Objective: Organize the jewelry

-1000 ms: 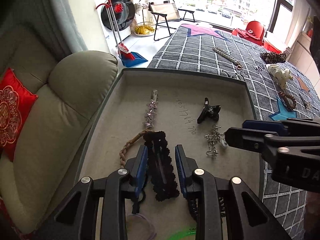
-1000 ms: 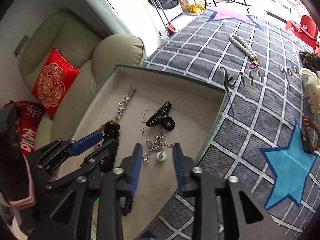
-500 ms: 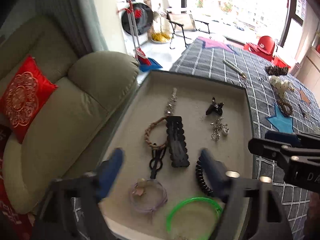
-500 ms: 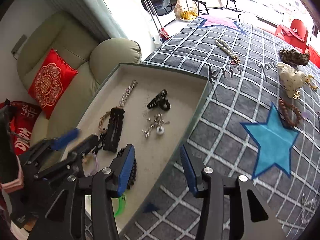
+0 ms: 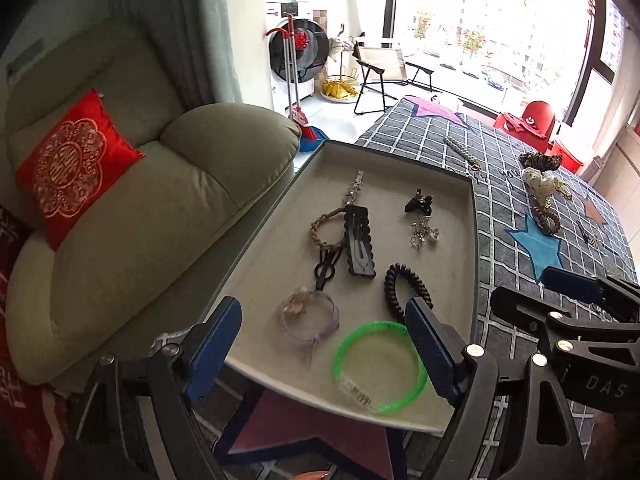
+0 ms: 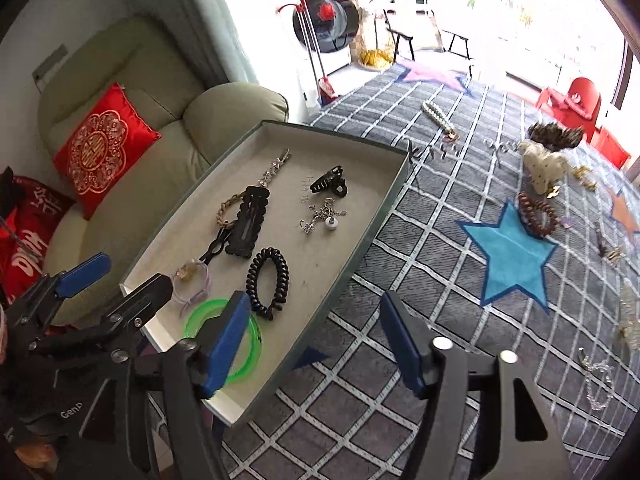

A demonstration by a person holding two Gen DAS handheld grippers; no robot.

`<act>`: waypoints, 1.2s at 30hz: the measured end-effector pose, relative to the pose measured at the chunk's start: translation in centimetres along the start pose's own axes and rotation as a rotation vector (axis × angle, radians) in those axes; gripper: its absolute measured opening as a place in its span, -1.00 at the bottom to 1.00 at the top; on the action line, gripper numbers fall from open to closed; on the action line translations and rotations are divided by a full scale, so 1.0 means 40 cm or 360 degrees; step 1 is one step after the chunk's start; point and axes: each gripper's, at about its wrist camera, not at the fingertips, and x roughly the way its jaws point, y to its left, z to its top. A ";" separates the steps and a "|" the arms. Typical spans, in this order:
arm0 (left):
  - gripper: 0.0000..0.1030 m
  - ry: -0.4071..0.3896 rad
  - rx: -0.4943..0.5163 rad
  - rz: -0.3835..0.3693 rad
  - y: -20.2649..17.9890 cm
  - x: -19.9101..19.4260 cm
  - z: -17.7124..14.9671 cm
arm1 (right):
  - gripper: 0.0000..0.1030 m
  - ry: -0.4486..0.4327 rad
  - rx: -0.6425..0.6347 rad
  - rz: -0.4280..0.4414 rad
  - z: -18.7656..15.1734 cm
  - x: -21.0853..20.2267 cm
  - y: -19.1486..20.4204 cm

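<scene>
Lying across the bed (image 6: 420,240): a checked quilt carrying the grey tray (image 5: 474,240). Sitting in the tray already: green bangle (image 5: 378,366), lilac bracelet (image 5: 310,316), black coil tie (image 6: 268,276), scalloped clip (image 5: 359,246), claw clip (image 6: 329,180), chain (image 6: 322,218). Waiting outside on the quilt: pearl strand (image 6: 438,118), wooden bead bracelet (image 6: 538,214), white ornament (image 6: 546,164). Judging roughly half sorted. Hovering near the tray's front edge, both spread wide and carrying nothing: left tool (image 5: 322,346), right tool (image 6: 316,344).
</scene>
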 end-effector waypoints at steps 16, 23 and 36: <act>0.66 -0.0038 -0.0032 0.0118 0.044 -0.055 -0.059 | 0.67 -0.0067 -0.0033 -0.0088 -0.036 -0.039 0.037; 0.66 -0.0048 -0.0034 0.0120 0.046 -0.063 -0.068 | 0.67 -0.0088 -0.0049 -0.0101 -0.038 -0.052 0.051; 0.66 -0.0055 -0.0039 0.0138 0.055 -0.073 -0.077 | 0.67 -0.0093 -0.0052 -0.0105 -0.042 -0.057 0.056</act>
